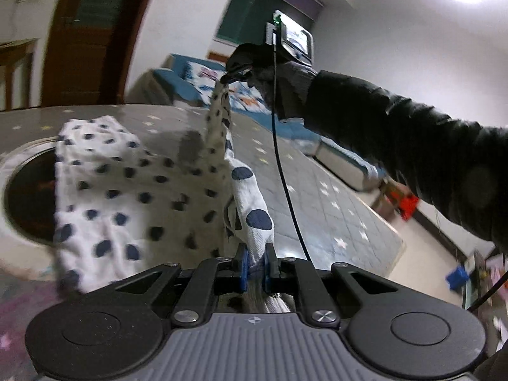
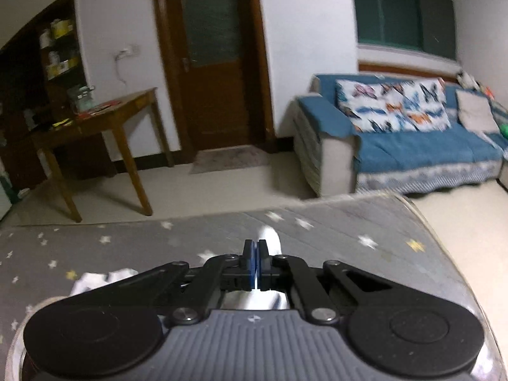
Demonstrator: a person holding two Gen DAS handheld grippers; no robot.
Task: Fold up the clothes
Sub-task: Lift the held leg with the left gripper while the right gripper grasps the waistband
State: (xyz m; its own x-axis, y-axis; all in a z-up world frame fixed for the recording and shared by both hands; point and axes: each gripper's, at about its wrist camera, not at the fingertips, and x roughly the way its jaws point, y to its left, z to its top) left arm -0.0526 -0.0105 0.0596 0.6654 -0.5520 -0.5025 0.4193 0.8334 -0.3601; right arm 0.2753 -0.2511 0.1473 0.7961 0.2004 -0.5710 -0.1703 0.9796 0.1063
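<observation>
A white garment with dark blue dots (image 1: 127, 187) hangs above a grey star-patterned table cover (image 1: 317, 190), stretched between two handheld grippers. Nearest the cover's front edge, the left gripper (image 1: 256, 265) is clamped tight on one corner of the cloth, its blue pads pressing the fabric from both sides. The garment's edge rises from there, over the cover, to the right gripper (image 1: 233, 74), which is pinched closed on the far corner; its own camera shows white fabric (image 2: 270, 238) between closed jaws. Beyond the cover's far edge stands a blue sofa (image 2: 412, 146).
</observation>
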